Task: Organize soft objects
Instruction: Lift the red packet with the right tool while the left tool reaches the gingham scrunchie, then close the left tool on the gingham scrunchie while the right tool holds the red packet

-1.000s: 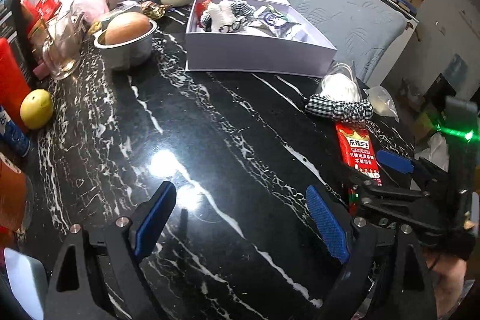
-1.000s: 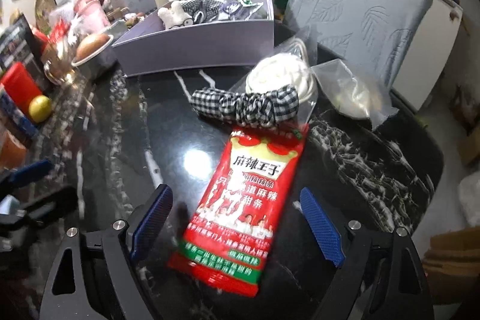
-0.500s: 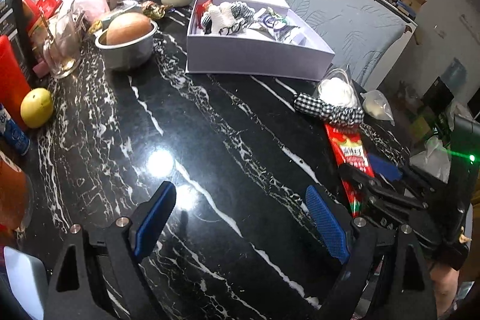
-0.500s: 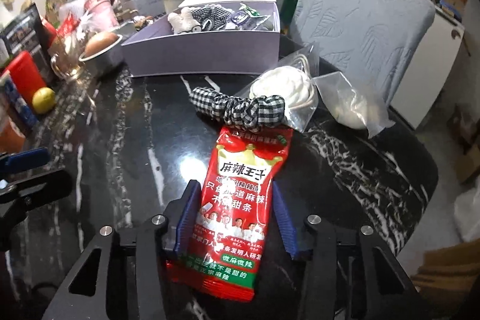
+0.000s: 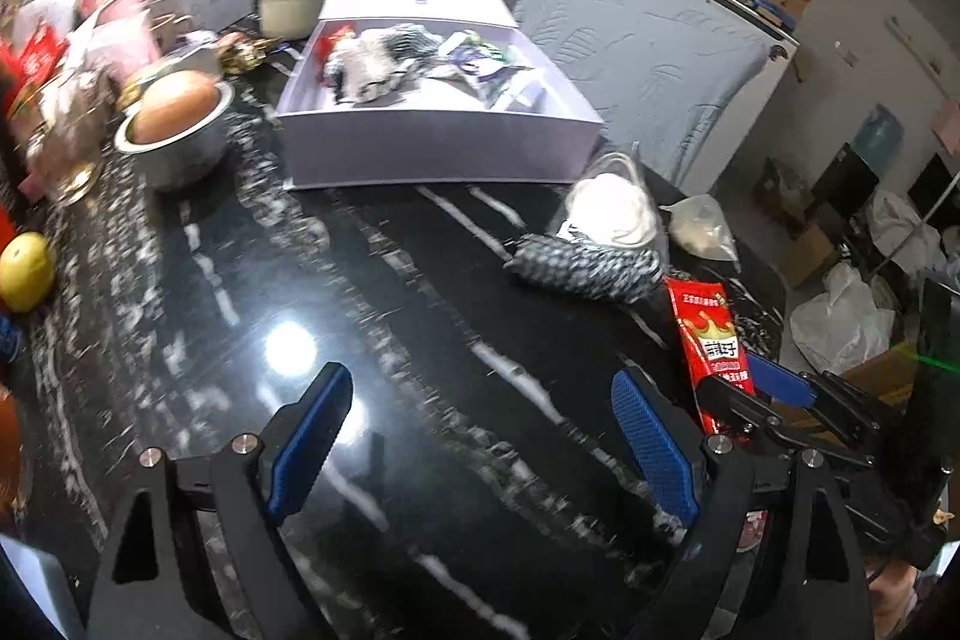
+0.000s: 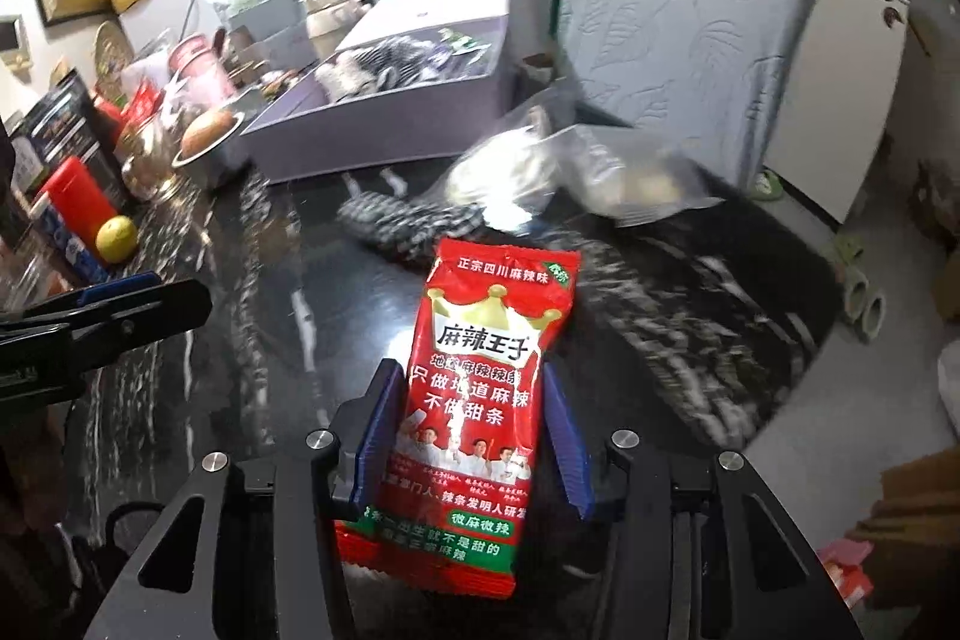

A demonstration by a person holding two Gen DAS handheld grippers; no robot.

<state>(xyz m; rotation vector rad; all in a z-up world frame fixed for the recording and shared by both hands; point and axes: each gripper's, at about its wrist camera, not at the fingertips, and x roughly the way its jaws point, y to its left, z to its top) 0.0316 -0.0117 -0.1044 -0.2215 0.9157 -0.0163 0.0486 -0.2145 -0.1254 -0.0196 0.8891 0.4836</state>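
A red snack packet (image 6: 486, 340) stands up between the blue pads of my right gripper (image 6: 468, 376), which is shut on its lower half and holds it just off the black marble table (image 6: 282, 340). The left wrist view shows the same packet (image 5: 711, 334) in the right gripper (image 5: 750, 388). Beyond it lie a black-and-white checkered scrunchie (image 6: 408, 220), a white soft item in a clear bag (image 6: 504, 172) and a second clear bag (image 6: 630, 178). The open lavender box (image 5: 438, 142) holds several soft items. My left gripper (image 5: 480, 382) hangs open over bare table.
A steel bowl (image 5: 174, 136) with a brown round thing in it sits left of the box. A lemon (image 5: 24, 268) and cluttered jars line the left edge. A chair with a grey-blue cover (image 5: 648, 58) stands behind the table. The table's rim curves close on the right.
My right gripper has closed on the red snack packet and raised it off the table. Both grippers have shifted a little; the left one stays open.
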